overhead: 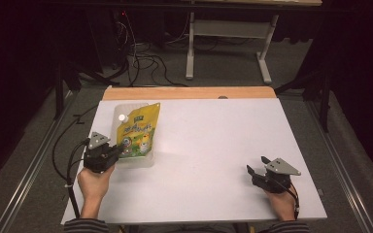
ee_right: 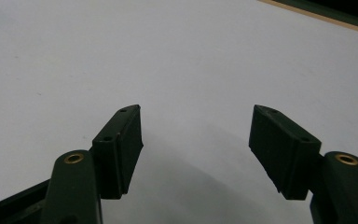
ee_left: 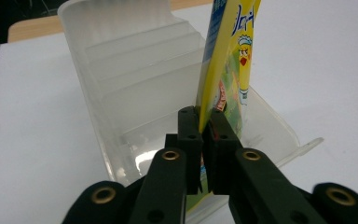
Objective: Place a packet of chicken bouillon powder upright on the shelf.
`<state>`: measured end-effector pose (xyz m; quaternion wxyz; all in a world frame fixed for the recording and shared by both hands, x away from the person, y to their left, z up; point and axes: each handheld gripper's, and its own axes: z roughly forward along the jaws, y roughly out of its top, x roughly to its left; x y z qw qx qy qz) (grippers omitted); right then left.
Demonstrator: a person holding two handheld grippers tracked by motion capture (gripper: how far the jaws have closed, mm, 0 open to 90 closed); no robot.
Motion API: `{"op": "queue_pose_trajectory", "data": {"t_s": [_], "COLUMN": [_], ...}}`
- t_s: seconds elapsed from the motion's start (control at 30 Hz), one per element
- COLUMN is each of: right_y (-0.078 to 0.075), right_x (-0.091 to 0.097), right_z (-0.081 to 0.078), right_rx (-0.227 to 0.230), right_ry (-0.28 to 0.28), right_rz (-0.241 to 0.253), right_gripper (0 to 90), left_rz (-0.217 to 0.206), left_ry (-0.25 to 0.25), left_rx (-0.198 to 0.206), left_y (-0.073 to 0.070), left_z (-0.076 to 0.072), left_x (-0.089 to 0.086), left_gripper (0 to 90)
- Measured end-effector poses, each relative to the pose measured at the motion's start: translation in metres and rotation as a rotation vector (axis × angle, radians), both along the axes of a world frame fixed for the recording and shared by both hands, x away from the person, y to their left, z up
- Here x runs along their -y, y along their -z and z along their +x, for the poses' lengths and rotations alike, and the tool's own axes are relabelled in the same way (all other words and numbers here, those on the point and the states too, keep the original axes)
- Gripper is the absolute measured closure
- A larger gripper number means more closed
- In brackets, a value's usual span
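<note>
The left gripper (ee_left: 200, 122) is clamped on the near bottom edge of the yellow pouch (ee_left: 223, 56), which stands on edge in the clear plastic rack (ee_left: 135, 79) near the table's (overhead: 213, 145) left edge. The pouch's long axis runs straight away from the jaws toward the far edge. The right gripper (ee_right: 196, 140) rests spread and empty near the right corner, well apart.

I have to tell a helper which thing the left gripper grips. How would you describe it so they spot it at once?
Look at the white table, then its left side, where a clear plastic tray lies. In the tray sits a yellow pouch with cartoon print and a white cap, its near edge pinched by the left gripper. It is the only coloured thing on the table.
</note>
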<state>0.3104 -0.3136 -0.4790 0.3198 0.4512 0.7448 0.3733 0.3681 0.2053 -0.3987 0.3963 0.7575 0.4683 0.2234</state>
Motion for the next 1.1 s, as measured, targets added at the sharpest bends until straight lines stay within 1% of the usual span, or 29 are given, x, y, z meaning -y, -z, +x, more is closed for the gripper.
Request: {"op": "queue_pose_trajectory", "data": {"t_s": [0.03, 0.17, 0.2, 0.27, 0.43, 0.47, 0.53, 0.57, 0.6, 0.7, 0.77, 0.8, 0.87, 0.93, 1.1], "right_y": [0.0, 0.0, 0.0, 0.0, 0.0, 0.0, 0.0, 0.0, 0.0, 0.0, 0.0, 0.0, 0.0, 0.0, 0.0], "right_x": [0.0, 0.0, 0.0, 0.0, 0.0, 0.0, 0.0, 0.0, 0.0, 0.0, 0.0, 0.0, 0.0, 0.0, 0.0], "right_z": [0.0, 0.0, 0.0, 0.0, 0.0, 0.0, 0.0, 0.0, 0.0, 0.0, 0.0, 0.0, 0.0, 0.0, 0.0], "right_rx": [0.0, 0.0, 0.0, -0.002, -0.001, -0.001, -0.001, 0.0, 0.0, -0.001, 0.0, 0.0, 0.002, 0.002, 0.002], "right_ry": [0.0, 0.002, 0.0, 0.001, 0.001, 0.001, 0.001, 0.001, 0.001, 0.001, -0.001, 0.0, 0.0, 0.0, -0.001], "right_rz": [0.0, 0.0, 0.0, 0.001, 0.0, 0.001, 0.001, 0.001, 0.001, 0.0, 0.001, 0.0, 0.0, 0.0, 0.0], "right_gripper": [35.2, 35.2, 35.2, 35.1, 35.1, 35.1, 35.1, 35.1, 35.1, 35.1, 35.1, 35.1, 35.1, 35.1, 35.1], "left_rz": [0.007, 0.003, 0.016, 0.019, 0.019, 0.021, 0.02, 0.009, 0.006, -0.043, -0.058, -0.062, -0.055, -0.058, -0.047], "left_ry": [0.0, -0.003, -0.002, 0.0, -0.006, -0.006, -0.01, -0.018, -0.02, -0.031, -0.037, -0.038, -0.029, -0.018, -0.025], "left_rx": [0.008, 0.011, 0.011, 0.011, -0.01, -0.019, -0.022, -0.012, -0.005, 0.029, 0.041, 0.044, 0.048, 0.04, 0.02], "left_y": [0.001, 0.003, 0.004, 0.005, 0.01, 0.011, 0.012, 0.014, 0.014, 0.013, 0.011, 0.011, 0.012, 0.013, 0.02], "left_z": [-0.001, -0.002, -0.003, -0.004, -0.004, -0.004, -0.005, -0.006, -0.006, -0.008, -0.008, -0.009, -0.01, -0.011, -0.014], "left_x": [0.0, 0.0, 0.0, 0.001, -0.002, -0.003, -0.004, -0.004, -0.005, -0.007, -0.008, -0.008, -0.008, -0.009, -0.012], "left_gripper": [88.2, 88.4, 88.4, 88.4, 88.4, 88.1, 86.5, 84.2, 84.2, 79.1, 77.9, 78.7, 83.5, 86.5, 88.8]}}
